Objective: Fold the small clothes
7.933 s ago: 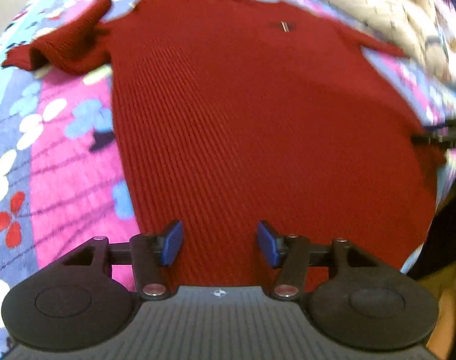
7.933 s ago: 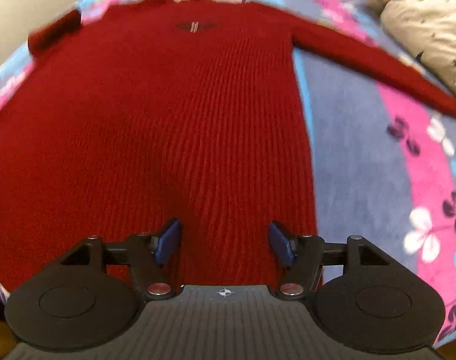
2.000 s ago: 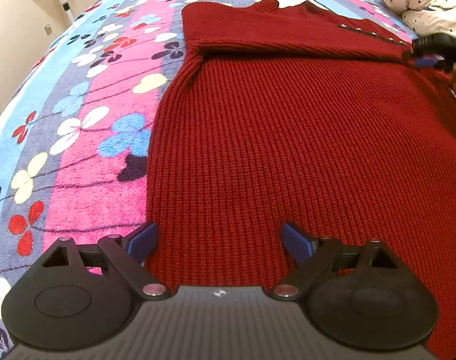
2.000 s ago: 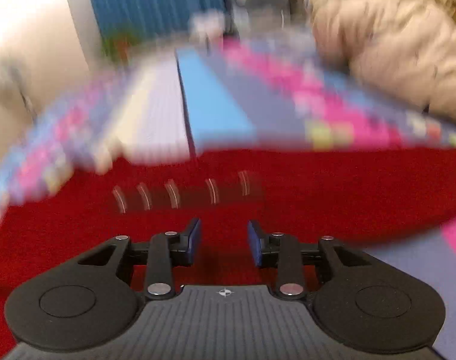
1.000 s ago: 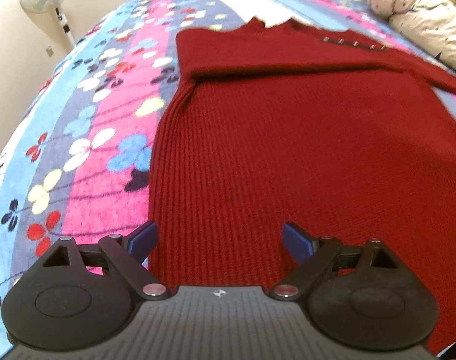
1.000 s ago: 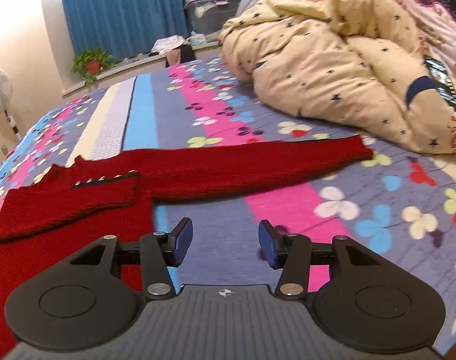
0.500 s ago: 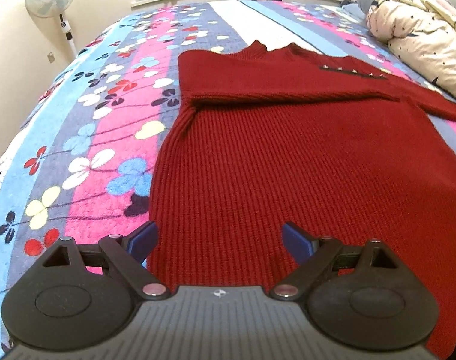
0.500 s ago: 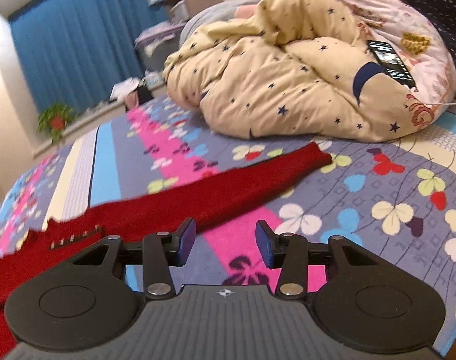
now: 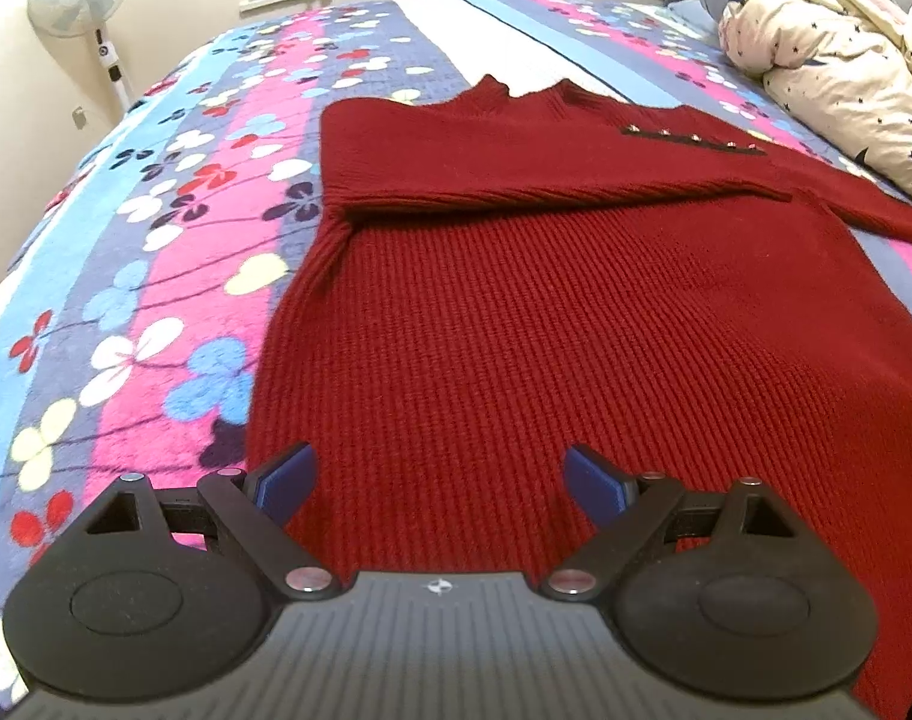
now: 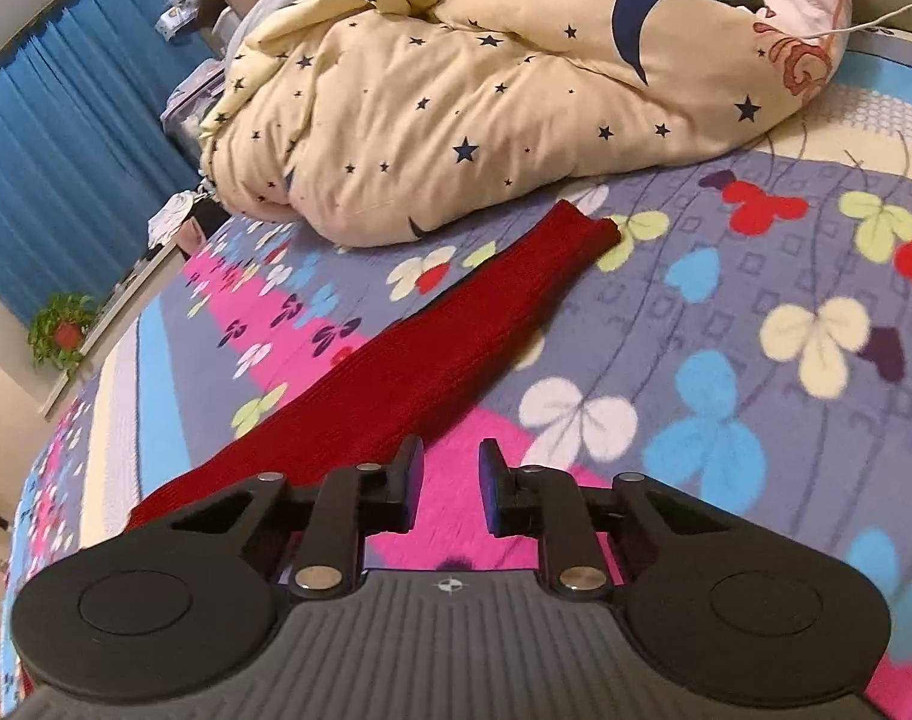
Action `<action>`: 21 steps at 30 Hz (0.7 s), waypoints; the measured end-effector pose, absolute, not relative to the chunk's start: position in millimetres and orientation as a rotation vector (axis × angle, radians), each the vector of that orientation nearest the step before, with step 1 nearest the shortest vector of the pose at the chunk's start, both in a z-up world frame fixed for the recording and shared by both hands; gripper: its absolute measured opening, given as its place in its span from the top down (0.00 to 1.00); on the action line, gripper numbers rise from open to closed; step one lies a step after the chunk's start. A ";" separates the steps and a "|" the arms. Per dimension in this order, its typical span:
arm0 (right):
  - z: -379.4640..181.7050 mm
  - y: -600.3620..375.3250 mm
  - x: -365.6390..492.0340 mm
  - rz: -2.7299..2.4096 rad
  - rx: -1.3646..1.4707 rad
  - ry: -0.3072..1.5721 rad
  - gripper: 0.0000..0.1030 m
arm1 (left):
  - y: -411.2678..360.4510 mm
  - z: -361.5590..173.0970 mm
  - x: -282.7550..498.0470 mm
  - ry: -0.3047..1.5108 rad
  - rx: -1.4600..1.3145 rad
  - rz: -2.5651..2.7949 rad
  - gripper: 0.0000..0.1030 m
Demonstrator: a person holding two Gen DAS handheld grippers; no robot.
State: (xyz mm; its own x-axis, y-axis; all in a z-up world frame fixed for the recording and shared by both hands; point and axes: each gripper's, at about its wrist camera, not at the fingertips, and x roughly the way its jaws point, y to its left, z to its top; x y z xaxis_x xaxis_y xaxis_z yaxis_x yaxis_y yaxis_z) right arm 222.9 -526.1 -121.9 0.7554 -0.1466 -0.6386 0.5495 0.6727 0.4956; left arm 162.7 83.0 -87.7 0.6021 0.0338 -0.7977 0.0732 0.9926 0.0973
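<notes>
The red sweater (image 9: 576,330) lies flat on the bed (image 9: 126,252), one sleeve (image 9: 516,180) folded across its chest; the other sleeve (image 10: 456,324) is still outstretched; left gripper (image 9: 438,480) gapes wide, right gripper (image 10: 450,492) is narrowly parted, both empty.

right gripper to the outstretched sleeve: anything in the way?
Nothing visible. The right gripper, open and empty, has only bare bedspread between it and the sleeve. The quilt lies beyond the cuff.
</notes>
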 end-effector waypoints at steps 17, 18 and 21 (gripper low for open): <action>-185.7 -557.2 296.3 -0.474 0.825 0.574 0.39 | 85.6 -110.1 189.0 0.951 0.158 -0.006 0.10; -186.6 -555.3 299.3 -0.473 0.811 0.570 0.39 | 85.7 -110.2 189.2 0.951 0.156 -0.006 0.10; -189.2 -554.6 305.9 -0.474 0.782 0.568 0.78 | 86.6 -111.6 191.1 0.953 0.146 -0.005 0.10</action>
